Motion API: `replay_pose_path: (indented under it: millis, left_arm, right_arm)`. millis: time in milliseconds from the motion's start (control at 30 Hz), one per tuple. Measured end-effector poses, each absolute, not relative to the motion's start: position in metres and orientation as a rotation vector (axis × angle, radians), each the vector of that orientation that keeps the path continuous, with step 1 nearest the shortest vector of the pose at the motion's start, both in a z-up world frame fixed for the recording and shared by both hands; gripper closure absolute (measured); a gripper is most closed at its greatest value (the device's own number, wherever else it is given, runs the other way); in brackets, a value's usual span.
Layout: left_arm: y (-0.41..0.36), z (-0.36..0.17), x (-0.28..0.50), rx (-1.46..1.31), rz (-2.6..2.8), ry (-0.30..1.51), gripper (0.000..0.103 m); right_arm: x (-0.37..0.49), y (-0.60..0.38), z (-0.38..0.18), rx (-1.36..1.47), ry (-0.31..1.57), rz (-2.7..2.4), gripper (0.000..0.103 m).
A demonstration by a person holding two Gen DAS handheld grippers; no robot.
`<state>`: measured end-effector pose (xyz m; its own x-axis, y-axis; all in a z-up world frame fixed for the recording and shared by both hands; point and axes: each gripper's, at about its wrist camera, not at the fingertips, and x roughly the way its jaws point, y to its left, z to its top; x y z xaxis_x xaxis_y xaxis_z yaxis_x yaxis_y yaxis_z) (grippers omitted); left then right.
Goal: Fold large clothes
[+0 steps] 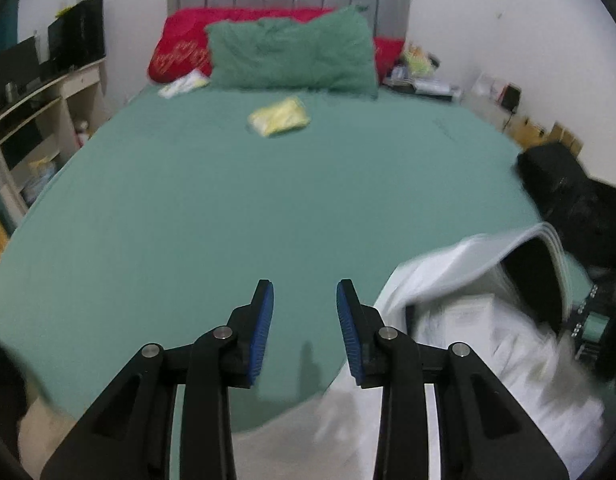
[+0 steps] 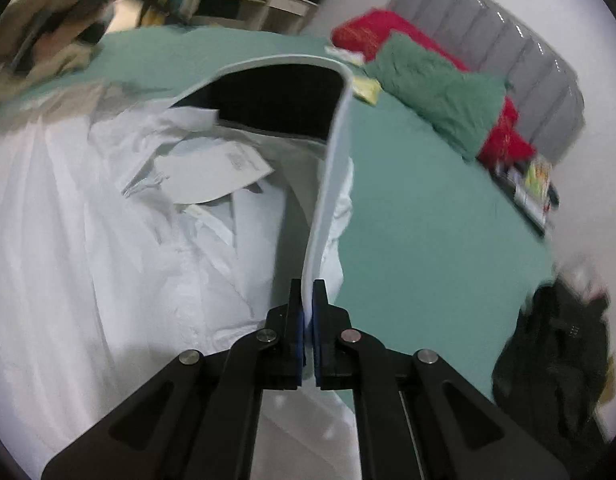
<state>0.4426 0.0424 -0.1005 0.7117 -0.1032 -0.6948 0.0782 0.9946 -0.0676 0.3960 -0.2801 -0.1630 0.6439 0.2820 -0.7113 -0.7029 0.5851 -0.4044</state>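
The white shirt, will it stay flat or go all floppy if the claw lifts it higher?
Probably floppy: the white shirt already sags in wrinkles below the right claw. Its collar looks stiffer, holding an arch by itself. It seems light, since one pinch holds it up.

Green pillow (image 1: 293, 54) against red blanket (image 1: 179, 46)

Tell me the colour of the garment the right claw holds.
White garment, clearest in the right wrist view.

A white collared shirt (image 2: 107, 240) lies rumpled on the green bed (image 2: 428, 240), its stiff collar lifted upright, arching.
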Motion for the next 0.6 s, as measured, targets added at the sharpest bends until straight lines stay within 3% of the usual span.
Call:
replay_pose_path:
  millis: [167,267,333,467,533,600]
  left_arm:
    - [-0.004,-0.115,0.488,-0.021,-0.208,0.795,0.058]
    - [-0.041,-0.153,0.507,0.064,-0.315,0.973,0.057]
    - [-0.058,-0.178,0.501,0.168,-0.347,1.049,0.057]
    - [-0.061,-0.187,0.478,0.325,-0.307,1.001,0.057]
    - [-0.052,-0.189,0.473,0.339,-0.3,1.005,0.056]
    - [-0.045,-0.188,0.472,0.337,-0.309,1.002,0.054]
  right_arm:
    - [0.38,-0.273,-0.174,-0.915,0.559,0.657,0.096]
    - [0.385,-0.282,-0.168,-0.888,0.603,0.68,0.092]
    - [0.395,-0.295,-0.161,-0.807,0.69,0.707,0.076]
    - [0.413,-0.342,-0.136,-0.404,0.834,0.818,0.058]
    - [0.428,-0.367,-0.131,-0.178,0.864,0.821,0.042]
    - [0.453,-0.383,-0.138,0.021,0.928,0.811,0.041]
